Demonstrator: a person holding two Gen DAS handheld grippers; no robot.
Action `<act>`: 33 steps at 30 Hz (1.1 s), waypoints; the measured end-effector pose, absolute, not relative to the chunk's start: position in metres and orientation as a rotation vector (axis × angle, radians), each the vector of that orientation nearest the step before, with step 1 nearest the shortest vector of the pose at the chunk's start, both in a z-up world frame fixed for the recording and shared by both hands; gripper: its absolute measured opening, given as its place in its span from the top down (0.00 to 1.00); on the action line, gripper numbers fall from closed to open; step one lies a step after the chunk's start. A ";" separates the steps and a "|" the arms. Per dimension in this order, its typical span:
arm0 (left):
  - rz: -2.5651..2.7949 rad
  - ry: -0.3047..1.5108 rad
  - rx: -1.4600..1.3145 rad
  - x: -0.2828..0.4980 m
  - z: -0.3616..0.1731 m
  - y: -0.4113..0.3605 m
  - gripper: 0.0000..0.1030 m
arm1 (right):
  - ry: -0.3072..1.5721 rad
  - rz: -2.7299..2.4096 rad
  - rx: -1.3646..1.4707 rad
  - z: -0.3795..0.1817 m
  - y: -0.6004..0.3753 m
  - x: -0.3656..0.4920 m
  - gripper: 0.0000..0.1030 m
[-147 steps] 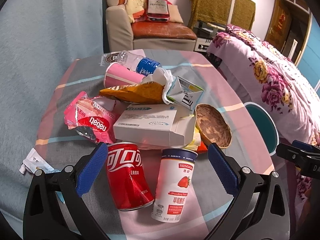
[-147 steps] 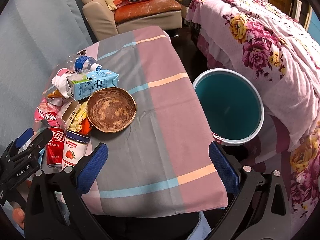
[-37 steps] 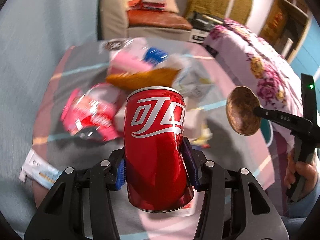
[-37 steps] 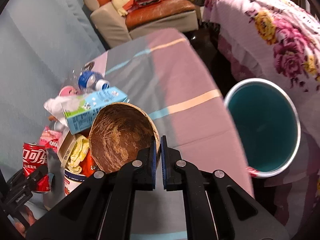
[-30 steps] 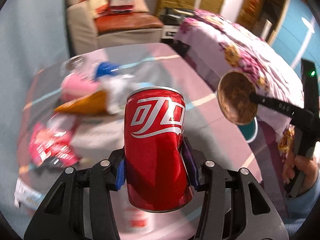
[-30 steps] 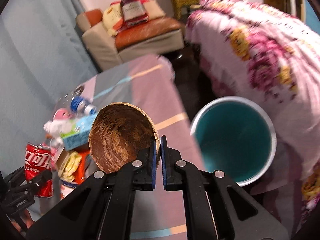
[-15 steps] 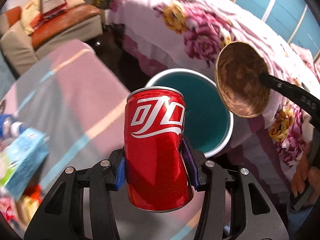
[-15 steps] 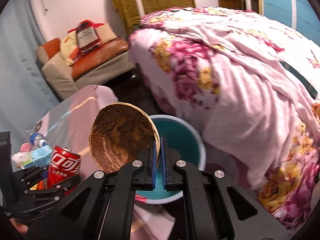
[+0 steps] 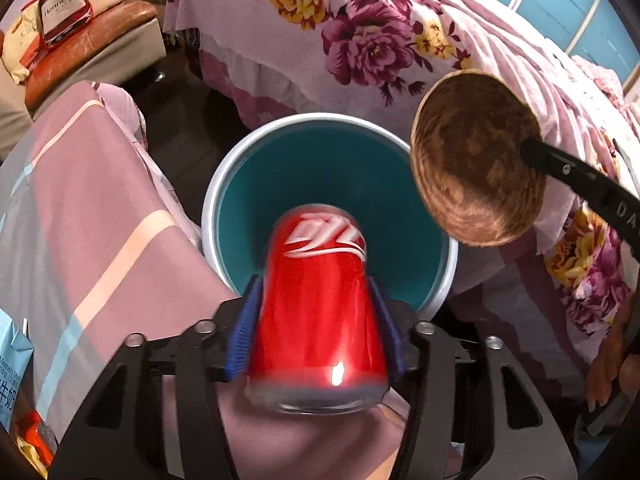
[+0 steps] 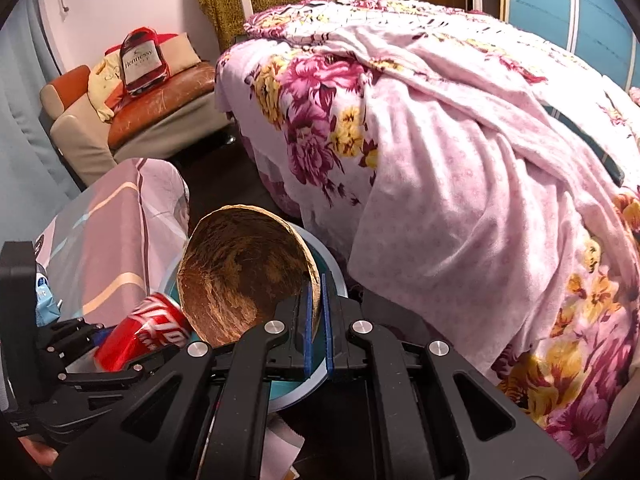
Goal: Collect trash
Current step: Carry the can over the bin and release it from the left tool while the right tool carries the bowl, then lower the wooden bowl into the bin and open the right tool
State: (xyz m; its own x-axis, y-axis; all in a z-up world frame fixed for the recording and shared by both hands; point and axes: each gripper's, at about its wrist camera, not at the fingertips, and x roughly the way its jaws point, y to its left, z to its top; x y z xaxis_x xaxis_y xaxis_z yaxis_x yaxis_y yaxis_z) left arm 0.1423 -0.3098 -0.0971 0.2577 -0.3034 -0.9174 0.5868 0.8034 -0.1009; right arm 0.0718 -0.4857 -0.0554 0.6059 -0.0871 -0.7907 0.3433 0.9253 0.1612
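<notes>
Red cola can [image 9: 320, 304]: motion-blurred, tipped with its top toward the bin, lying between the blue pads [image 9: 240, 332] of the left gripper [image 9: 316, 328]. The pads sit close along its sides; whether they press on it cannot be told from the blur. The can hangs above the near rim of the bin.

Brown shell-like bowl [image 9: 476, 156]: thin, rough-grained, held on edge in the air. The right gripper [image 10: 316, 328] is clenched on its rim, pads nearly together. In the left wrist view it hangs over the right rim of the bin; in the right wrist view it hides most of the bin's opening.

Bin [image 9: 224, 200]: round, white rim, teal inside, standing on the dark floor between table and bed. No contents can be seen on the visible part of its wall.

Table [image 9: 80, 208]: left of the bin, covered by a pink and grey cloth with cream and blue stripes, its edge hanging just beside the bin.

Blue carton [image 9: 12, 368]: at the table's near left edge, only partly in view.

Bed [image 10: 460, 160]: right and far of the bin, under a pink floral cover that drapes close to the rim.

Armchair [image 10: 132, 120]: far left, beige with an orange-brown seat, carrying a red bottle-printed bag [image 10: 142, 60].
</notes>
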 end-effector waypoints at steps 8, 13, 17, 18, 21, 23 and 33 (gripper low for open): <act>-0.580 1.129 0.229 0.149 -0.083 -0.290 0.29 | 0.918 -0.238 0.332 -0.062 -0.486 0.074 0.95; -0.555 1.130 0.179 0.150 -0.077 -0.271 0.22 | 0.941 -0.225 0.316 -0.063 -0.478 0.079 0.95; -0.527 1.128 0.163 0.148 -0.074 -0.259 0.16 | 0.983 -0.221 0.303 -0.073 -0.472 0.086 0.95; -0.523 1.129 0.160 0.148 -0.074 -0.256 0.15 | 0.997 -0.220 0.302 -0.076 -0.470 0.087 0.95; -0.509 1.133 0.157 0.148 -0.075 -0.249 0.15 | 1.026 -0.217 0.303 -0.083 -0.466 0.088 0.95; -0.505 1.139 0.153 0.148 -0.075 -0.245 0.15 | 1.042 -0.216 0.297 -0.086 -0.463 0.089 0.95; -0.510 1.130 0.130 0.139 -0.067 -0.229 0.15 | 1.114 -0.205 0.313 -0.097 -0.450 0.085 0.86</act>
State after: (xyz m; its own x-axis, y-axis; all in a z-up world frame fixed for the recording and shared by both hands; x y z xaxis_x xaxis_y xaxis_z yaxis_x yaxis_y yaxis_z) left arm 0.1385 -0.2291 -0.0668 0.3258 -0.3231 -0.8885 0.4518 0.8787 -0.1539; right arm 0.0854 -0.4500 -0.0965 0.4289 -0.0054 -0.9034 0.3161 0.9377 0.1445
